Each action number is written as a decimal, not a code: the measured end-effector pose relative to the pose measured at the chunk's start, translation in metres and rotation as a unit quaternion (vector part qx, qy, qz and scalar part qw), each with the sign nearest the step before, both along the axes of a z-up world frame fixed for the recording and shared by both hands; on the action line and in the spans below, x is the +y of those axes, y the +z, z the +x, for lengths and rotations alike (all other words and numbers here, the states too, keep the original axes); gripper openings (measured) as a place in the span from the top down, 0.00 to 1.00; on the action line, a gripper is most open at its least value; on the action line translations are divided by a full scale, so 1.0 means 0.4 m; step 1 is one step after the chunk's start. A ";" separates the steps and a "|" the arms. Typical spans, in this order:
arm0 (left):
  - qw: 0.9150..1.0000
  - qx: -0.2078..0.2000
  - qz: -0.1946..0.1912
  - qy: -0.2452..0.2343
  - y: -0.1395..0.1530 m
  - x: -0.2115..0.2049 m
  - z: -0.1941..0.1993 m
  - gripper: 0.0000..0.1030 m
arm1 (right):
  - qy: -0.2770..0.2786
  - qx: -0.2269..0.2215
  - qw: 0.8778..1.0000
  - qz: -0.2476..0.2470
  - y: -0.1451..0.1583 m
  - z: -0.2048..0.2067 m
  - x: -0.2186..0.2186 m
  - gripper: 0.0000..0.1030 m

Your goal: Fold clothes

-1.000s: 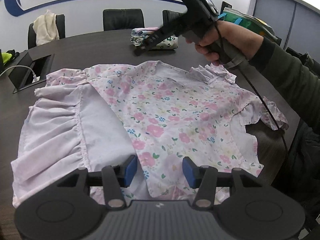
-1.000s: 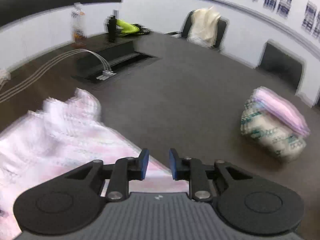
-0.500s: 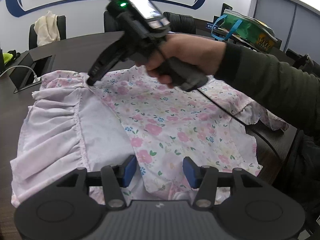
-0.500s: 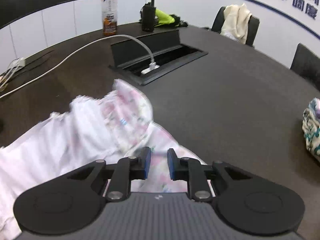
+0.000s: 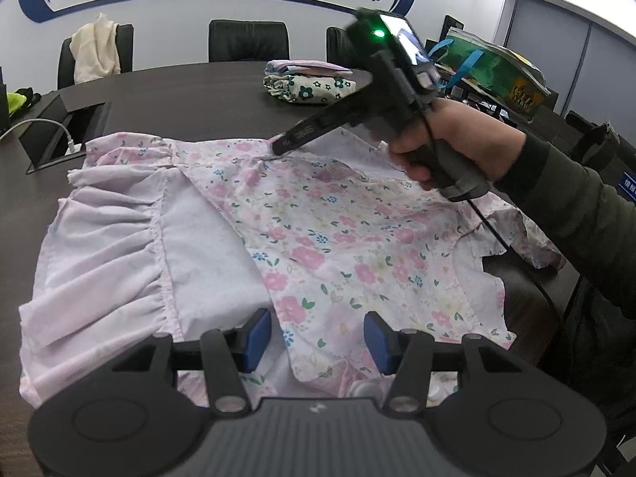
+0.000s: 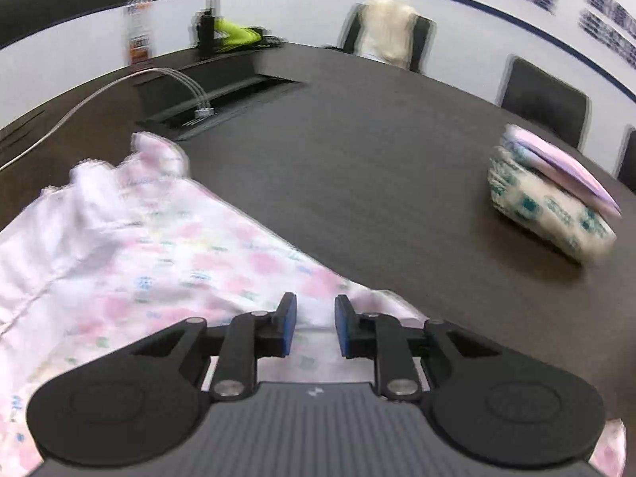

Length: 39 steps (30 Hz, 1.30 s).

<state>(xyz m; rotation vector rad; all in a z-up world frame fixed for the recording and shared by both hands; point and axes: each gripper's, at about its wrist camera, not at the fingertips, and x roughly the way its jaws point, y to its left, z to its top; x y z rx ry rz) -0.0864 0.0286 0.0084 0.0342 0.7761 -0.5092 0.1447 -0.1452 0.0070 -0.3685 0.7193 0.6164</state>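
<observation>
We are holding the left tool [image 5: 317, 336] spread over the flowery dress [image 5: 318, 230] | right tool [image 6: 311, 326] nearly pressed together, pinching nothing, its tip now touching the dress's far edge | earlier it was up above the surface [image 5: 190, 99].

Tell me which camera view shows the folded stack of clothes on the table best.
The left wrist view: the folded stack is sharp there, its flower print clear, beyond the floral dress. The right wrist view shows the stack closer but smeared by motion blur.

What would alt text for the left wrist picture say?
A pink floral garment lies spread on a dark table, one side folded over. The left gripper hovers open above its near edge, while a hand touches the right gripper to the far edge. Folded clothes sit beyond.
</observation>
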 end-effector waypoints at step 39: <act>0.996 -0.067 0.039 -0.053 0.034 0.144 -0.198 0.72 | 0.178 0.009 0.969 0.169 -0.016 -0.655 -0.332 0.55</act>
